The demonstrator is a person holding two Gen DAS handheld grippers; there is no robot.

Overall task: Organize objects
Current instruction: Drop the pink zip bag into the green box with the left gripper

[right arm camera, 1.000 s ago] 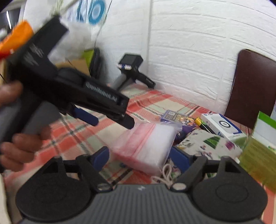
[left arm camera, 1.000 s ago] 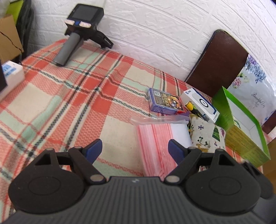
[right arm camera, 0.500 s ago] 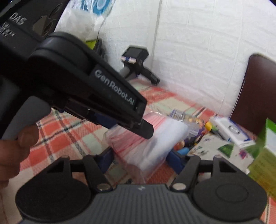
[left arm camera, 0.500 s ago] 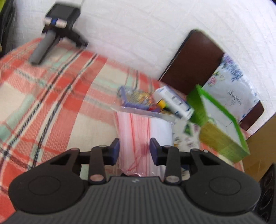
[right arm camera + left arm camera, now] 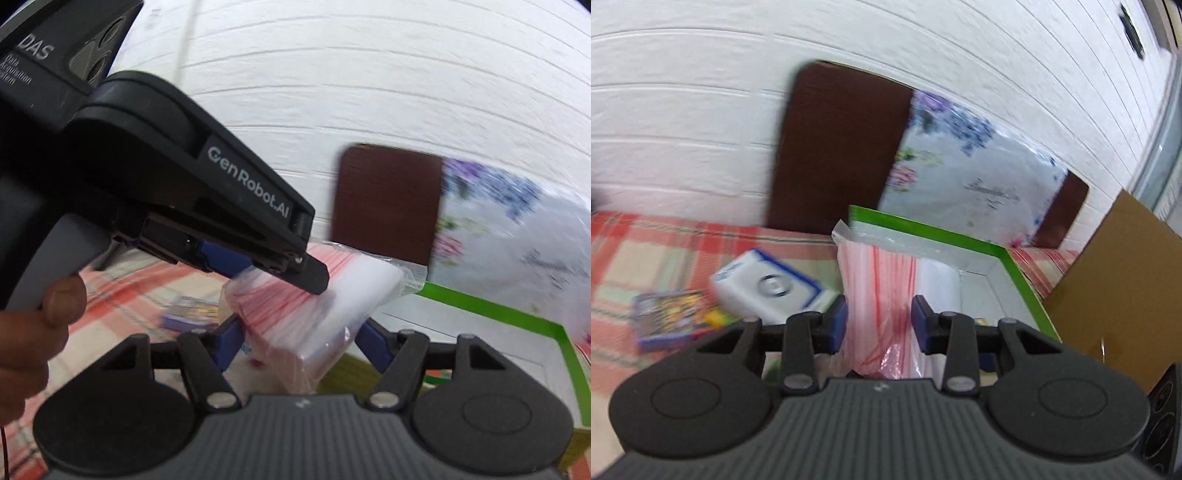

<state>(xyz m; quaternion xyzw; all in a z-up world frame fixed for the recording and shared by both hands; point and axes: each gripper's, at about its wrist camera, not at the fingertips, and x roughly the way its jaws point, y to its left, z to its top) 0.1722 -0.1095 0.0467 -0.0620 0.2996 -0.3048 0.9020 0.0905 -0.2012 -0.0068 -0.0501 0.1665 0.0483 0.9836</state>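
Note:
My left gripper [image 5: 880,326] is shut on a clear plastic bag of red-striped zip bags [image 5: 886,280] and holds it in the air, near the green-edged open box [image 5: 1015,266]. In the right wrist view the left gripper [image 5: 288,266] holds the same bag [image 5: 325,306] above the table, close to the green box [image 5: 517,317]. My right gripper [image 5: 299,343] is open, its blue fingers on either side of the bag without pinching it.
A checked red tablecloth [image 5: 665,236] covers the table. On it lie a white-and-blue box [image 5: 764,291] and a purple card box [image 5: 665,317]. A brown chair back [image 5: 838,147], a floral bag [image 5: 971,170] and a cardboard sheet [image 5: 1115,288] stand behind.
My left gripper closed on the bag of zip bags, lifted it off the table and carried it right toward the green box. The right gripper stayed open beneath it.

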